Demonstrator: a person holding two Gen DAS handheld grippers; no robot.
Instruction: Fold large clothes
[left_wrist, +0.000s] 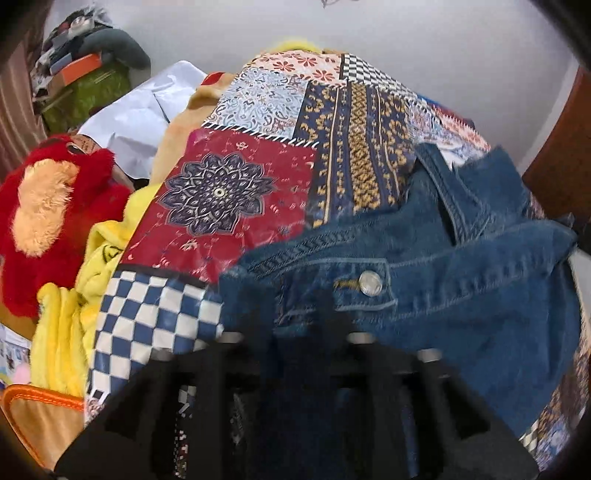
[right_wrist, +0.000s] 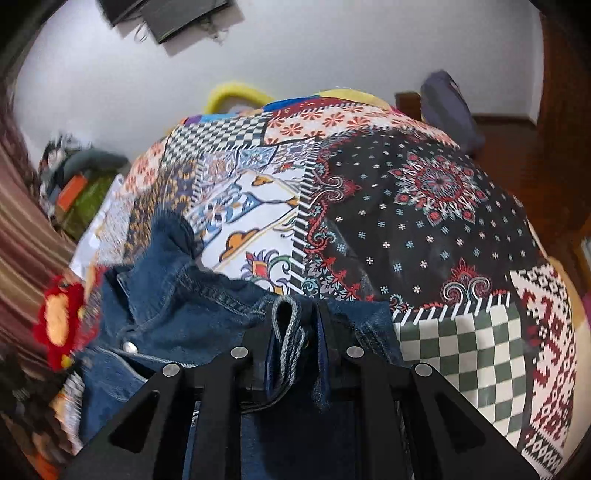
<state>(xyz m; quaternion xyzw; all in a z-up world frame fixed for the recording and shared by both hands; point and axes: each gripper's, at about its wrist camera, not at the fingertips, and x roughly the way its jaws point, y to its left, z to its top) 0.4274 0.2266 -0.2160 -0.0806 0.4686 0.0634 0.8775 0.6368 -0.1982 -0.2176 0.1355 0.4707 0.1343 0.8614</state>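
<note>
A blue denim jacket lies crumpled on a patchwork bedspread, with a metal button showing on a flap. My left gripper is blurred and hangs over the jacket's near edge. Its fingers stand apart with denim in the gap, and the pads do not press on it. In the right wrist view the jacket spreads to the left on the bedspread. My right gripper is shut on a bunched fold of its hem.
A red plush toy and yellow fabric lie left of the bedspread, with white cloth behind them. Boxes and clutter are piled in the far left corner. Wooden furniture stands on the right, a dark bag beside it.
</note>
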